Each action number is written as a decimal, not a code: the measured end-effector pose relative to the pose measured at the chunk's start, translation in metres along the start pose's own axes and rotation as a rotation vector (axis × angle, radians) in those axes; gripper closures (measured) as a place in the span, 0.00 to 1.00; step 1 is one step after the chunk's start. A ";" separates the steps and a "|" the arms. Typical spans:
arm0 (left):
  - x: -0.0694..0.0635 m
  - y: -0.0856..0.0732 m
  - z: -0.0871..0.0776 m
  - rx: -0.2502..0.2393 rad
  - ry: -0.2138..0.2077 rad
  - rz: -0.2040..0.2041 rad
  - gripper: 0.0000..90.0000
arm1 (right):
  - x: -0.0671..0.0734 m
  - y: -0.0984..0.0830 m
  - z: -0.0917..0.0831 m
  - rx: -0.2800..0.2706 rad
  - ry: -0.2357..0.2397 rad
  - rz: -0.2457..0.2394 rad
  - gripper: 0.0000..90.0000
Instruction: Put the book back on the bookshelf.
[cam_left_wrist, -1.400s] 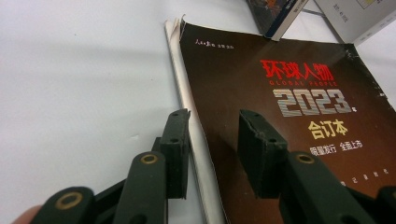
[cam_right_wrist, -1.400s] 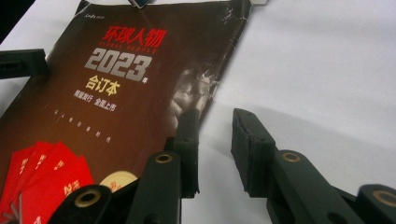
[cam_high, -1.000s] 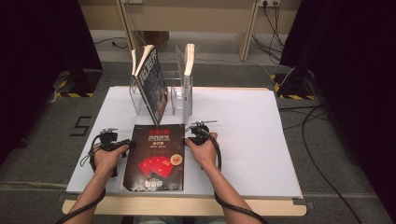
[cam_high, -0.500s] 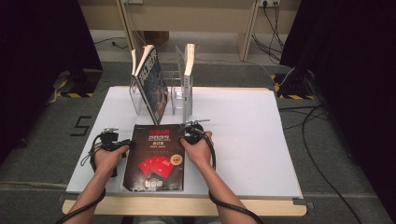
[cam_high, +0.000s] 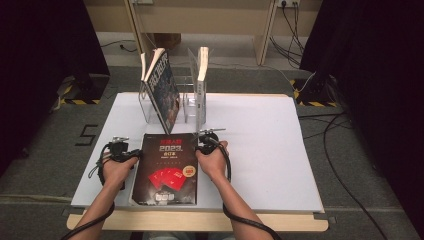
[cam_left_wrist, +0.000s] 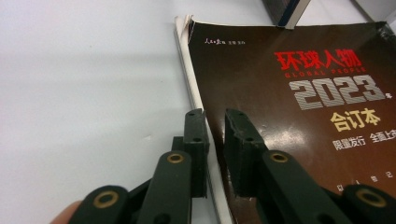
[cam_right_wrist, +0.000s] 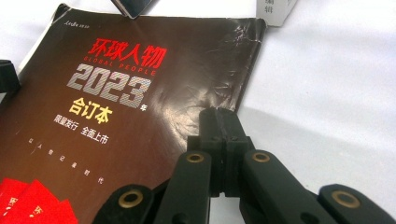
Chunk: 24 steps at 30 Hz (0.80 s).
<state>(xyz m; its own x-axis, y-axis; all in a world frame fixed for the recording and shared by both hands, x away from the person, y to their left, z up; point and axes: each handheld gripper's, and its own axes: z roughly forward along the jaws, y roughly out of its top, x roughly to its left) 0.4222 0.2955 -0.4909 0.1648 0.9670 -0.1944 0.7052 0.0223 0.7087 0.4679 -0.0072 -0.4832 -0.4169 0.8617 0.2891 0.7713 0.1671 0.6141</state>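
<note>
Two handheld black two-jaw grippers flank a thick dark-brown magazine (cam_high: 167, 167) with red and silver cover lettering, which lies flat on a white table (cam_high: 260, 145) near the person's edge. The left gripper (cam_high: 131, 151) sits at the magazine's left edge; in the left gripper view its tips (cam_left_wrist: 215, 128) straddle that edge, one jaw over the white table, the other over the cover, with a narrow gap between them. These jaws have just been closing, and I cannot tell whether the pads press the pages. The right gripper (cam_high: 204, 143) sits at the magazine's right edge near its upper corner; in the right gripper view its jaws (cam_right_wrist: 219, 128) have just been closing and meet fully, tips touching, at the cover's creased right edge, with nothing visibly caught between them. Beyond the magazine, towards the far side of the table, a clear acrylic book rack (cam_high: 186, 107) holds a leaning dark-covered magazine (cam_high: 162, 92) and an upright white-spined book (cam_high: 201, 82)
</note>
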 end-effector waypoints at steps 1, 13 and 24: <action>0.000 0.000 0.000 0.002 0.002 0.000 0.89 | 0.000 -0.001 -0.001 0.003 0.003 -0.007 1.00; -0.009 -0.009 -0.011 0.030 -0.007 0.018 0.90 | -0.001 -0.016 -0.014 0.027 0.033 -0.019 1.00; -0.024 -0.030 -0.030 0.054 -0.039 0.050 0.90 | 0.005 -0.044 -0.041 0.074 0.039 -0.068 1.00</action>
<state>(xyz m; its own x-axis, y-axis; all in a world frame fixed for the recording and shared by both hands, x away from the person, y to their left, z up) 0.3769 0.2790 -0.4871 0.2267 0.9558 -0.1872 0.7312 -0.0400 0.6810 0.4120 -0.0304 -0.4788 -0.4872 0.8279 0.2780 0.7732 0.2609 0.5780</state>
